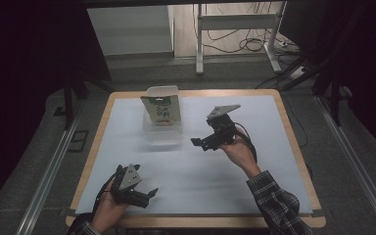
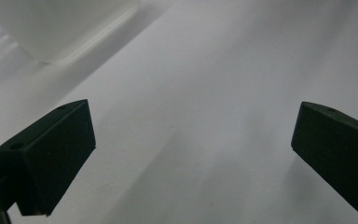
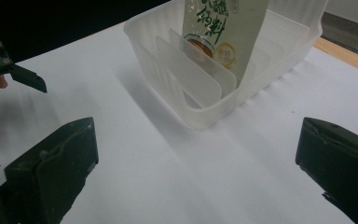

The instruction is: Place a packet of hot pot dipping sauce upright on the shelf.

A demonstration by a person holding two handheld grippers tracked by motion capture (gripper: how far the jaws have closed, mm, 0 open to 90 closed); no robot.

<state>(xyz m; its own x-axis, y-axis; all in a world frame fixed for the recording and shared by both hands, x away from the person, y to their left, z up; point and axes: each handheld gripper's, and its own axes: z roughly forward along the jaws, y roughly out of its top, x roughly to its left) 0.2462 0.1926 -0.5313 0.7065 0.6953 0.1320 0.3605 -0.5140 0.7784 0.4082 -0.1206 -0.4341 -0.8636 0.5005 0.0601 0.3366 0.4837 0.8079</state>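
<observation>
Standing upright: flat glossy pouch (image 1: 162,108) in ribbed translucent bin (image 1: 163,135).

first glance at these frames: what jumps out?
The clear plastic bin at the far middle of the white table, with a green-printed packet standing upright between its dividers. The right gripper hovers just beside the bin, jaws open and holding nothing. The left gripper sits near the table's front edge, also open.
</observation>
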